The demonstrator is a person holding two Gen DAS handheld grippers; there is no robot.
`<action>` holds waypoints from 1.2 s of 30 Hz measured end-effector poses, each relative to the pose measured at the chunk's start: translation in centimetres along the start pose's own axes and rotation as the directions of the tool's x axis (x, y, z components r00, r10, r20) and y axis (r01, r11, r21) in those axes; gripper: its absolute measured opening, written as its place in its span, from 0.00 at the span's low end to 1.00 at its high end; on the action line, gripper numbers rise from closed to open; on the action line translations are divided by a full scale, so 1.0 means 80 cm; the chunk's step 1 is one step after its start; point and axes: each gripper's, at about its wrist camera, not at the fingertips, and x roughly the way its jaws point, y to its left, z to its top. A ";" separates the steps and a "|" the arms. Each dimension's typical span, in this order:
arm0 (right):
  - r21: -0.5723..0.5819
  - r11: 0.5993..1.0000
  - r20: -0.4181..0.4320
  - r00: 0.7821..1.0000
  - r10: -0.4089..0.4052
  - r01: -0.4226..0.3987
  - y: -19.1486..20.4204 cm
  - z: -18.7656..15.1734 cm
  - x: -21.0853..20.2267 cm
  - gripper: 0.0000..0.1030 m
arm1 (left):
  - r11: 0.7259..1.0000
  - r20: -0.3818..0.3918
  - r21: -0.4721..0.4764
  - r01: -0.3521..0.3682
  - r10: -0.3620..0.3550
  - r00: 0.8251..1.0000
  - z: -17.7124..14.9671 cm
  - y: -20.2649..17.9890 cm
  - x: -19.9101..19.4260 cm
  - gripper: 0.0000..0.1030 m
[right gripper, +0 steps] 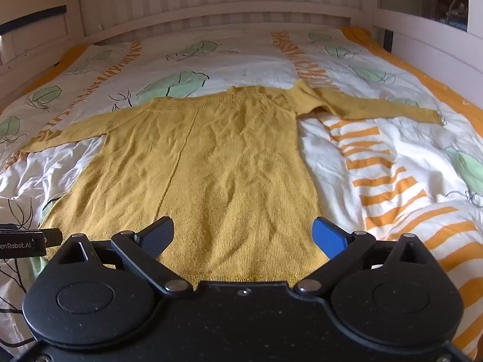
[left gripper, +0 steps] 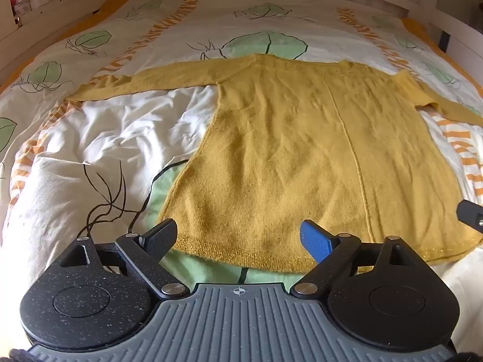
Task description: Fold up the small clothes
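A mustard-yellow knitted sweater (left gripper: pixel 289 150) (right gripper: pixel 217 163) lies flat on the bed, its hem toward me and both sleeves spread out sideways. My left gripper (left gripper: pixel 238 236) is open above the hem's left part, with nothing between its black and blue fingers. In the right wrist view my right gripper (right gripper: pixel 243 235) is open above the hem's right part, also with nothing in it. The tip of the right gripper (left gripper: pixel 471 214) shows at the right edge of the left wrist view. The left gripper (right gripper: pixel 27 242) shows at the left edge of the right wrist view.
The sweater rests on a rumpled white duvet (left gripper: pixel 90 157) (right gripper: pixel 377 163) printed with green leaves and orange stripes. A pale wooden headboard (right gripper: pixel 226 9) closes the far end, and white bed rails (right gripper: pixel 437 48) run along the sides.
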 end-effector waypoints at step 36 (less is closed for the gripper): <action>0.061 0.998 -0.077 0.997 0.002 0.003 -0.013 -0.002 0.014 0.96 | 0.997 -0.099 0.041 0.066 -0.061 0.993 -0.003 -0.016 0.004 0.86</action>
